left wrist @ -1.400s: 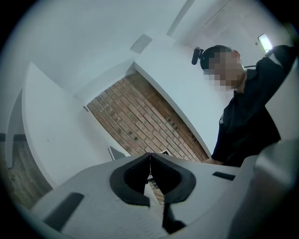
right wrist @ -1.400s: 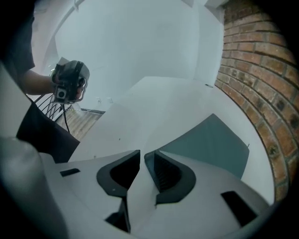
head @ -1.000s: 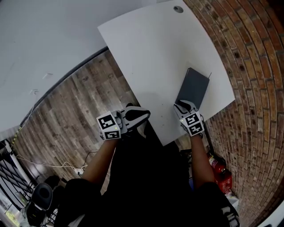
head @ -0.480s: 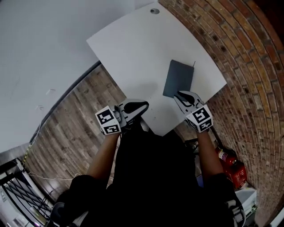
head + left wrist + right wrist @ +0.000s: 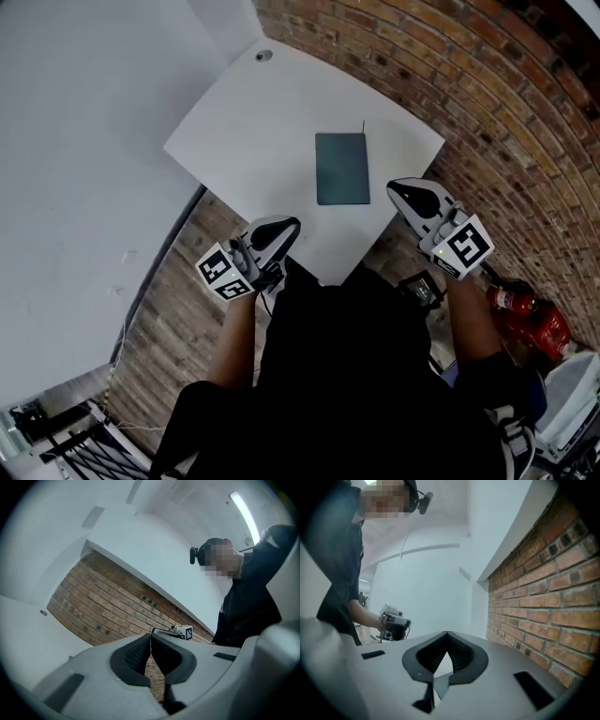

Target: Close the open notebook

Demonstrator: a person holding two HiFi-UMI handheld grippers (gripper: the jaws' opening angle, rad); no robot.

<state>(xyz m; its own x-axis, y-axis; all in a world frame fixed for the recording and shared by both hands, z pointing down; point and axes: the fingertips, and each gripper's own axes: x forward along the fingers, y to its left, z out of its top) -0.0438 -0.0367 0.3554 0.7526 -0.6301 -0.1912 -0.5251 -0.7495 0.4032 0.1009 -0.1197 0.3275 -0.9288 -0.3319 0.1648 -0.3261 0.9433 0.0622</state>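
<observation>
A dark teal notebook (image 5: 341, 168) lies closed and flat on the white table (image 5: 253, 141), a thin strap poking out past its far edge. My right gripper (image 5: 405, 192) hangs off the table's near right corner, apart from the notebook; its jaws have just been closing and now meet with nothing between them (image 5: 447, 633). My left gripper (image 5: 281, 228) hovers at the table's near edge, left of the notebook, tips together and empty (image 5: 150, 637). Each gripper view shows the other gripper in the distance, the right gripper (image 5: 180, 631) and the left gripper (image 5: 393, 620).
A brick wall (image 5: 487, 84) runs along the table's far and right sides. A red fire extinguisher (image 5: 525, 309) stands on the floor at the right. The table has a round cable hole (image 5: 263, 55) at its far corner. Wood floor (image 5: 178, 300) lies to the left.
Both grippers have risen from the table's near edge. The right gripper left the notebook's near end and its jaws closed. The notebook lies still.
</observation>
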